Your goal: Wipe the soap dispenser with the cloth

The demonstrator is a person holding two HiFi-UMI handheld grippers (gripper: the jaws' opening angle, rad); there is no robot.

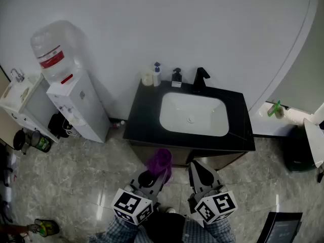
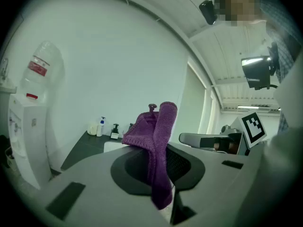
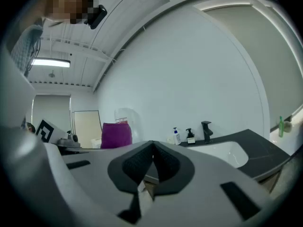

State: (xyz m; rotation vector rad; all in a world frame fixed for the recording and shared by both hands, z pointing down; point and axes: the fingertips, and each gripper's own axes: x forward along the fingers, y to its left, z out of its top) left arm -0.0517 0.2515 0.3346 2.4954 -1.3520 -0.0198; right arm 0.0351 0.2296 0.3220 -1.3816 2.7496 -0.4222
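The black soap dispenser [image 1: 176,78] stands on the dark counter [image 1: 144,121] behind the sink [image 1: 174,110], near the basin's back left corner. It is just beside the black faucet [image 1: 200,78] and near a white pump bottle [image 1: 157,75]. The purple cloth [image 1: 161,161] is well in front of the sink, past the counter's front edge, pinched between the jaws of the left gripper [image 1: 154,175] and draping over them. The right gripper [image 1: 200,173] hangs beside it, also in front of the sink, jaws pressed together on nothing.
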